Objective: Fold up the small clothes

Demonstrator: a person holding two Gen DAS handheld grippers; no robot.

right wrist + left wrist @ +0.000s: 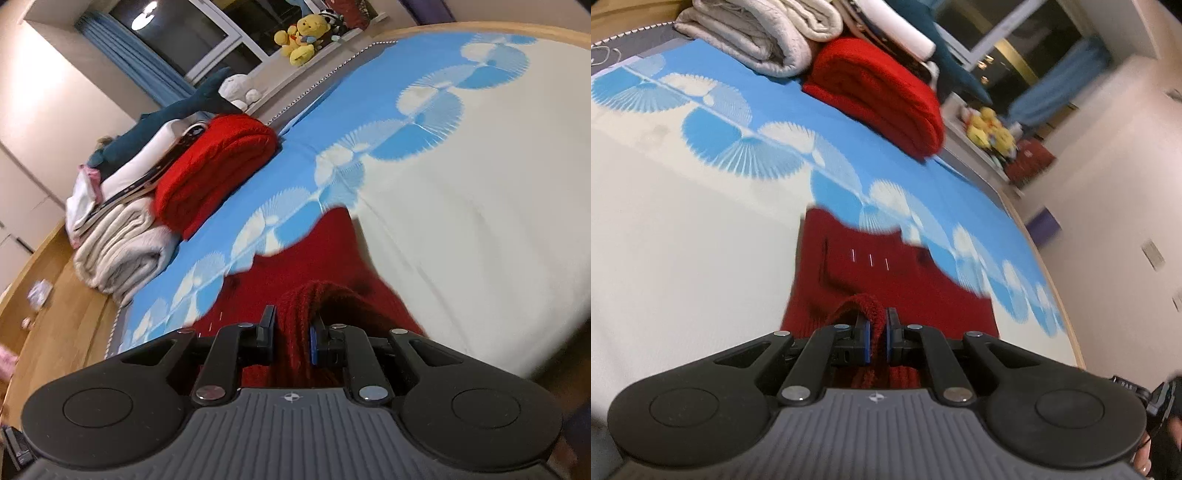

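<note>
A small dark red knitted garment [886, 280] lies on the bed, on the white and blue sheet [683, 229]. My left gripper [878, 332] is shut on a bunched edge of it, and the knit pokes up between the fingers. In the right wrist view the same red garment [325, 258] stretches ahead of me, and my right gripper [291, 332] is shut on a thick fold of it. Both held edges are lifted a little off the sheet. The part of the garment under the grippers is hidden.
A folded bright red blanket [882, 96] and a stack of folded cream blankets [757, 33] sit at the far side of the bed; both also show in the right wrist view [218, 166]. Yellow plush toys [303, 37] sit on a ledge by the window. The wooden bed rim [1060, 295] curves nearby.
</note>
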